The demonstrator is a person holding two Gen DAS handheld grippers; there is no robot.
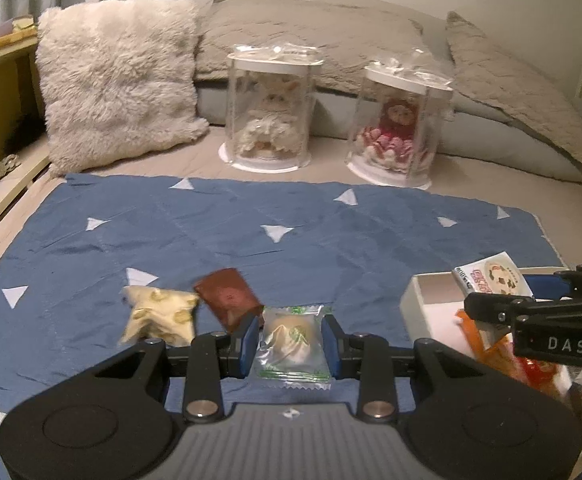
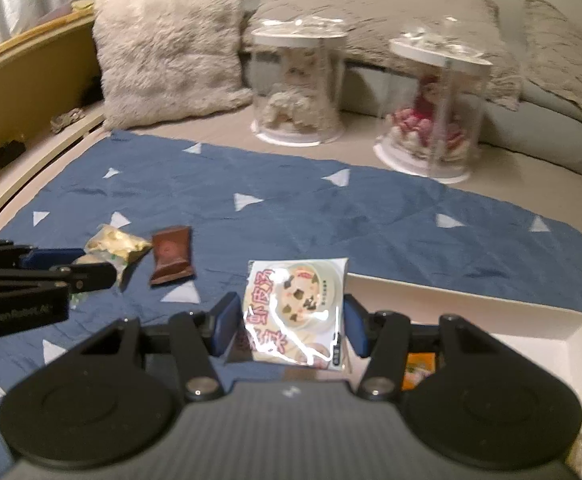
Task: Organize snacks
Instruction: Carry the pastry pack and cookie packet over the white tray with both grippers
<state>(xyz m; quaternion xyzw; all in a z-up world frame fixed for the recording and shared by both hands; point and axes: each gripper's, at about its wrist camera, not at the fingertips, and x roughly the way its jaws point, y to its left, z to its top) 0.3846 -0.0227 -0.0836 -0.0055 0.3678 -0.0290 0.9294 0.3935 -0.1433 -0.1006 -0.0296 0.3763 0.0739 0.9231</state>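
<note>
While both packets hang in my grip, the thing to get right is the drop into the white box (image 2: 563, 316), which sits at the near right corner of the blue cloth (image 1: 291, 224) on the bed. My right gripper (image 2: 293, 320) is pinching the printed sachet (image 2: 297, 308) by its two side edges, the packet standing upright between the blue pads, and it hovers over the box's near left part. I judge the good move is to carry it further in past the wall, lower it until it nearly lies on the box floor, and only then spread the jaws, so the glossy film does not slide out and land on the cloth.

My left gripper (image 1: 291, 340) is closed on the clear-wrapped round pastry (image 1: 291, 340), also held by its sides, just above the near edge of the cloth, left of the box. It should wait its turn, I think, since the right gripper occupies the space over the box and the two would crowd each other.

Two snacks lie loose on the cloth beyond my left gripper: a cream packet (image 1: 159, 314) and, touching its right side, a brown packet (image 1: 227, 298). Orange wrappers (image 1: 487, 344) already lie in the box.
</note>
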